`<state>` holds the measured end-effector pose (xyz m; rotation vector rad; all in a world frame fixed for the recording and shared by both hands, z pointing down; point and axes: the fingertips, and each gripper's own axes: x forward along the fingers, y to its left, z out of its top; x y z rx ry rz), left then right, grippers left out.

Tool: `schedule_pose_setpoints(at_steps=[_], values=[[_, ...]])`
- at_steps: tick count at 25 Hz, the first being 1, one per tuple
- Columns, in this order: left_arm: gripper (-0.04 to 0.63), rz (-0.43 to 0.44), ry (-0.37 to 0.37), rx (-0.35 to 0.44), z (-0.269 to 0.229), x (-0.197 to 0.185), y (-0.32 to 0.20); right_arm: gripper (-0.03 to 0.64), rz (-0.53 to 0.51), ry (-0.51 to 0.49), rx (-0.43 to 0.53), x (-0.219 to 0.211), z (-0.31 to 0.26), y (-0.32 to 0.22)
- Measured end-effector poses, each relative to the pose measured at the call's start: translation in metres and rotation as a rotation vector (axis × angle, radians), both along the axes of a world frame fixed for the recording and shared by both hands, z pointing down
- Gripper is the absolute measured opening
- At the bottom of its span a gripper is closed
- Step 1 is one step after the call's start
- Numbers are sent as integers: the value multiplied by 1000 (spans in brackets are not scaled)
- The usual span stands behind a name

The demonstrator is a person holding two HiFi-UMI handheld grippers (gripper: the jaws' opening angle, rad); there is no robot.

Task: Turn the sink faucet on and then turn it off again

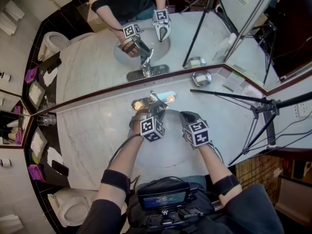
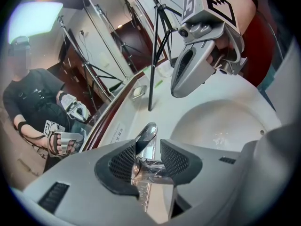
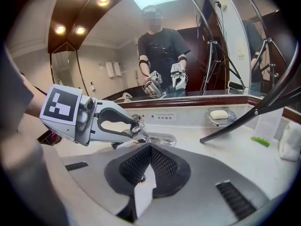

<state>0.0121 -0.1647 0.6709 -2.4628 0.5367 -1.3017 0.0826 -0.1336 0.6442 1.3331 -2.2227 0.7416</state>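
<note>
Left claw (image 2: 149, 153) is clenched on the faucet's lever (image 2: 149, 134), one mesh pad against each flank of the chrome as far as its own view shows. Right claw (image 3: 149, 149) is pressed shut on nothing and hangs over the sink basin (image 1: 168, 152), just right of centre in the head view.

No stream shows under the spout (image 3: 162, 138) in any view, though a few wet glints lie in the bowl. My reading is that the lever is gripped but the water is not running. Whether this is the start of turning on or the end of turning off, I cannot tell.

Centre of the head view holds the faucet (image 1: 155, 99), on the pale marble worktop (image 1: 92, 130) at the basin's far rim, just below the mirror (image 1: 87, 57). Its base plate runs left to right along that rim, and the spout points down the frame toward the person. In the left gripper view the lever's long axis rises from the pads toward the upper part of the frame, leaning slightly right.
</note>
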Motion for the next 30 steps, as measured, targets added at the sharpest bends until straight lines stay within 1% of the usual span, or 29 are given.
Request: schedule_pose_setpoints(at_steps=[2,3,5,6,9,11,14,17,19,23,25,27,30], values=[[143,-17,10,-15,-1,-1,-1,20,2,-1,0,0,-1,2],[143,-37,27,-28,-4,-2,-1,20,3,-3,2,0,-2,2],[114,-85,69,-55,-12,-6,-2,20,3,-8,7,2,-4,3],[114,-100,81,-60,-15,-8,-1,20,3,-9,9,3,-4,4],[98,-108,86,-38,-26,-16,6,20,0,-13,13,4,-4,5],[69,-127,100,-25,-36,-23,9,20,-8,-16,19,-1,-7,5],[3,-188,135,-38,-46,-35,15,19,-30,-17,30,-11,-12,6],[3,-226,158,-46,-52,-46,28,20,-47,-20,42,-18,-19,7],[3,-287,216,-74,-60,-54,34,20,-55,-20,50,-22,-24,8],[3,-477,425,-176,-79,-75,43,20,-65,-18,63,-25,-32,11],[3,-541,513,-205,-92,-85,46,20,-68,-17,67,-24,-35,13],[3,-581,564,-216,-101,-94,49,20,-70,-16,69,-21,-36,14],[3,-625,593,-215,-102,-109,51,20,-62,-19,72,-18,-38,15]])
